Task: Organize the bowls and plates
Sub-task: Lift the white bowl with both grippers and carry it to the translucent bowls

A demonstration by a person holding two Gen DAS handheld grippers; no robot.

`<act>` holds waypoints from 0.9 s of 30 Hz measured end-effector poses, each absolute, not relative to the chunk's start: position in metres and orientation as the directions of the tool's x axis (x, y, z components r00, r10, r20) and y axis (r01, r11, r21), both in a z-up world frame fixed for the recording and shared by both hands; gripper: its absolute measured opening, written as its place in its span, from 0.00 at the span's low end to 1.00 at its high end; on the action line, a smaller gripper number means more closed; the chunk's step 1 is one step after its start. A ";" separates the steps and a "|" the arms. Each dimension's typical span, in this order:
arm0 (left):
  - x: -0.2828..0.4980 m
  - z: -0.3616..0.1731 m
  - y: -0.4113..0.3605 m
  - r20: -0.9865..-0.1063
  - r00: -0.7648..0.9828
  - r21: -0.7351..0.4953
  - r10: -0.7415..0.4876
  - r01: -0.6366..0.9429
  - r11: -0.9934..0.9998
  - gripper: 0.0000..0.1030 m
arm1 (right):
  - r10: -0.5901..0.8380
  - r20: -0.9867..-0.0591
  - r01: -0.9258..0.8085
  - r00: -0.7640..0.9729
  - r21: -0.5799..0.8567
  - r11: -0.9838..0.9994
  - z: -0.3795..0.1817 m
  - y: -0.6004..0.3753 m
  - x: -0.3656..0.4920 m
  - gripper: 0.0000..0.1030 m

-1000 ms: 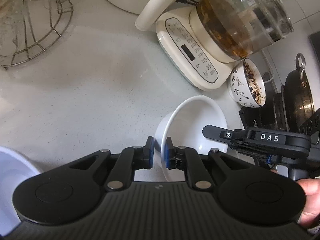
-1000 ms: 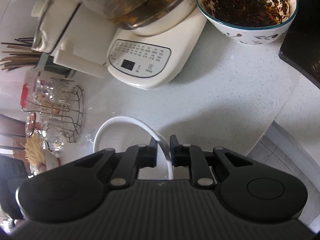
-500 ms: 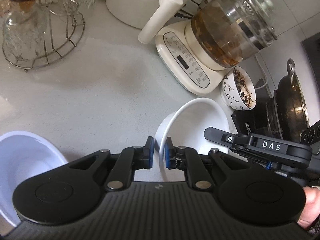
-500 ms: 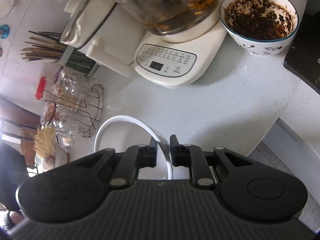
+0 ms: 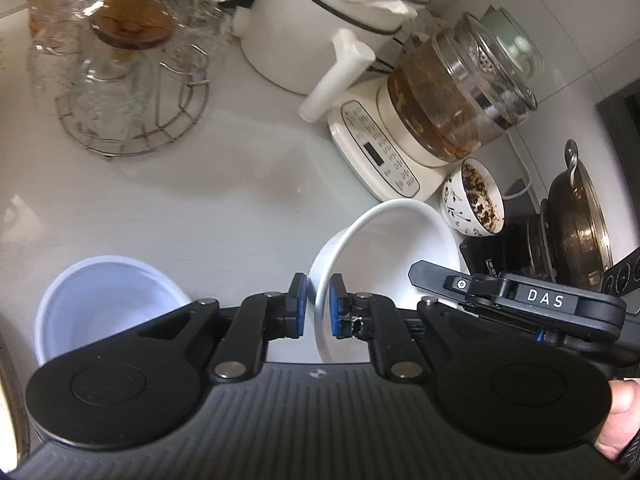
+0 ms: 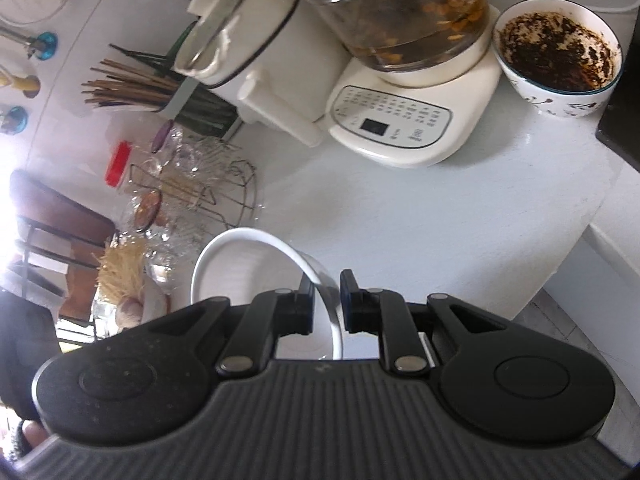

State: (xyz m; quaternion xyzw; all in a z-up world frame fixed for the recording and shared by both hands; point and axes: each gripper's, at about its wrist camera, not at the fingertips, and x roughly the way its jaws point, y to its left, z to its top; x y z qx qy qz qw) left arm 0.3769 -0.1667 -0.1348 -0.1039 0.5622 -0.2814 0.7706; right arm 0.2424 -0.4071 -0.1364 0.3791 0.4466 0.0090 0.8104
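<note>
A plain white bowl [image 5: 384,248] hangs tilted above the pale counter, held by two rims. My left gripper [image 5: 318,304] is shut on its near rim, blue pads on either side. In the right wrist view the same white bowl [image 6: 248,280] has its rim clamped in my right gripper [image 6: 326,300], also shut. That gripper's black body [image 5: 516,300] shows at the bowl's right side in the left wrist view. A second, bluish-white bowl [image 5: 104,304] stands upright on the counter at lower left. A patterned bowl [image 5: 476,200] with dark residue sits beside the kettle base.
A glass kettle on a cream base [image 5: 452,100], a white lidded pot [image 5: 320,28] and a wire rack of glasses [image 5: 128,80] line the back. A dark pan [image 5: 576,220] sits right. Chopsticks [image 6: 128,88] stand left; the counter edge [image 6: 580,232] drops off right.
Both grippers have risen with the white bowl between them, so the counter looks farther off. The bluish-white bowl has come fully into view at lower left.
</note>
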 end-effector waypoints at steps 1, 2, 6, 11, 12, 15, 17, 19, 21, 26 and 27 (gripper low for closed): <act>0.375 -0.132 -0.163 -0.808 0.220 -0.471 -0.546 0.315 0.824 0.12 | 0.360 -0.713 0.321 0.602 0.629 0.708 -0.135 -0.405 0.242 0.16; 0.373 -0.128 -0.160 -0.806 0.232 -0.467 -0.544 0.314 0.826 0.12 | 0.367 -0.706 0.315 0.605 0.636 0.705 -0.133 -0.402 0.241 0.16; 0.367 -0.119 -0.144 -0.795 0.264 -0.470 -0.546 0.300 0.830 0.12 | 0.384 -0.689 0.285 0.614 0.648 0.706 -0.127 -0.391 0.241 0.16; 0.358 -0.113 -0.124 -0.792 0.297 -0.460 -0.534 0.285 0.841 0.12 | 0.394 -0.689 0.255 0.609 0.640 0.725 -0.120 -0.374 0.243 0.16; 0.356 -0.112 -0.120 -0.791 0.305 -0.458 -0.530 0.280 0.844 0.12 | 0.398 -0.689 0.248 0.606 0.639 0.728 -0.119 -0.370 0.244 0.16; 0.348 -0.110 -0.103 -0.785 0.330 -0.461 -0.525 0.255 0.850 0.12 | 0.413 -0.687 0.217 0.599 0.635 0.742 -0.115 -0.358 0.245 0.16; 0.344 -0.109 -0.092 -0.780 0.349 -0.463 -0.519 0.236 0.854 0.12 | 0.422 -0.685 0.190 0.594 0.630 0.753 -0.112 -0.349 0.247 0.16; 0.339 -0.108 -0.082 -0.777 0.364 -0.464 -0.513 0.219 0.858 0.12 | 0.429 -0.685 0.167 0.589 0.622 0.765 -0.110 -0.339 0.249 0.16; 0.335 -0.108 -0.073 -0.775 0.377 -0.466 -0.507 0.200 0.862 0.12 | 0.434 -0.685 0.143 0.585 0.614 0.776 -0.108 -0.330 0.249 0.16; 0.324 -0.112 -0.053 -0.778 0.390 -0.467 -0.492 0.165 0.869 0.12 | 0.441 -0.694 0.099 0.570 0.590 0.801 -0.108 -0.308 0.249 0.16; 0.322 -0.114 -0.049 -0.779 0.391 -0.468 -0.490 0.157 0.869 0.12 | 0.443 -0.695 0.095 0.567 0.589 0.803 -0.109 -0.305 0.250 0.16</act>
